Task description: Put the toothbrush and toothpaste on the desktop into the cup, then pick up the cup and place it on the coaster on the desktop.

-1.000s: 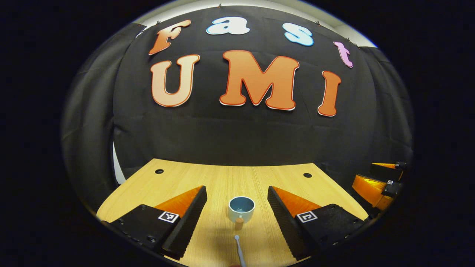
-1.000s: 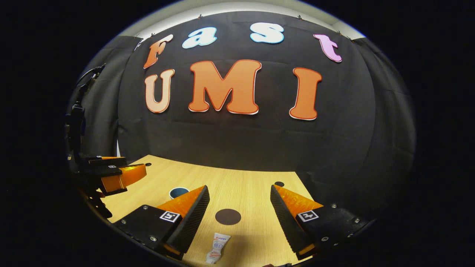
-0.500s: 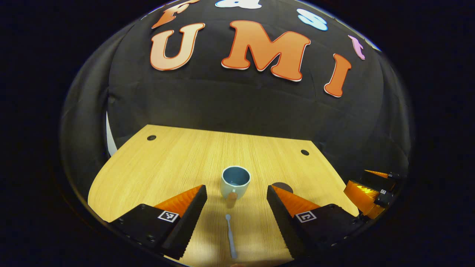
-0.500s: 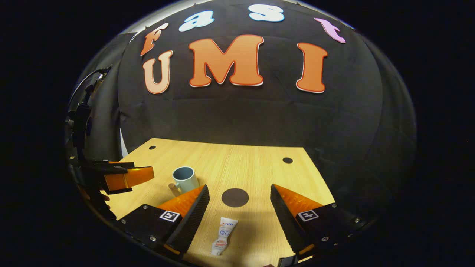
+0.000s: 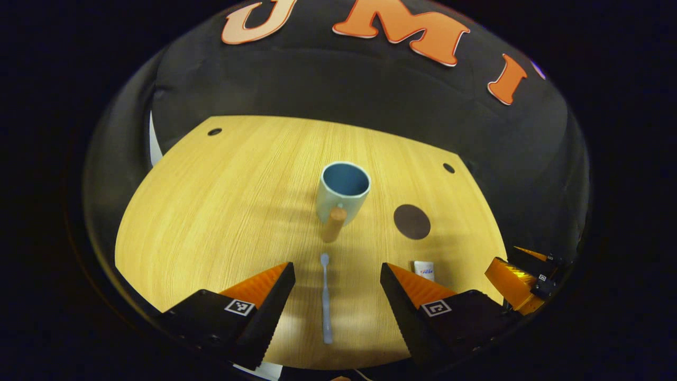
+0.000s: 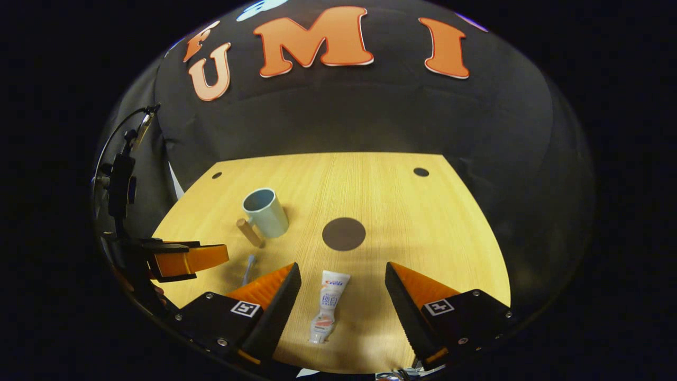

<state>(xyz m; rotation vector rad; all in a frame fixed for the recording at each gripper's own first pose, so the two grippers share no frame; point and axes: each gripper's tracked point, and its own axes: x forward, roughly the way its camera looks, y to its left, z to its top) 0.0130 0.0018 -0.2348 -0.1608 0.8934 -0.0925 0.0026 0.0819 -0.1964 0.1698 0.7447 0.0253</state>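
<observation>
A pale blue cup (image 5: 342,191) with a wooden handle stands upright on the wooden desktop (image 5: 222,201); the right gripper view has the cup (image 6: 266,212) left of centre. A light blue toothbrush (image 5: 326,297) lies flat between the open fingers of my left gripper (image 5: 337,275), head pointing at the cup. A white toothpaste tube (image 6: 328,305) lies between the open fingers of my right gripper (image 6: 342,275). A dark round coaster (image 6: 344,234) sits just beyond the tube; in the left gripper view the coaster (image 5: 412,221) is right of the cup. Both grippers hover above the desktop, holding nothing.
The desktop (image 6: 423,222) has small round holes near its far corners (image 5: 215,132) (image 6: 421,172). Black cloth walls close the back and sides. The other gripper (image 6: 185,259) hangs at the left in the right gripper view, and at the far right (image 5: 521,278) in the left gripper view.
Both cameras have tilted downward and risen, so more desktop shows. The toothbrush and the toothpaste tube now lie fully between their grippers' fingers. Nothing on the desktop has moved.
</observation>
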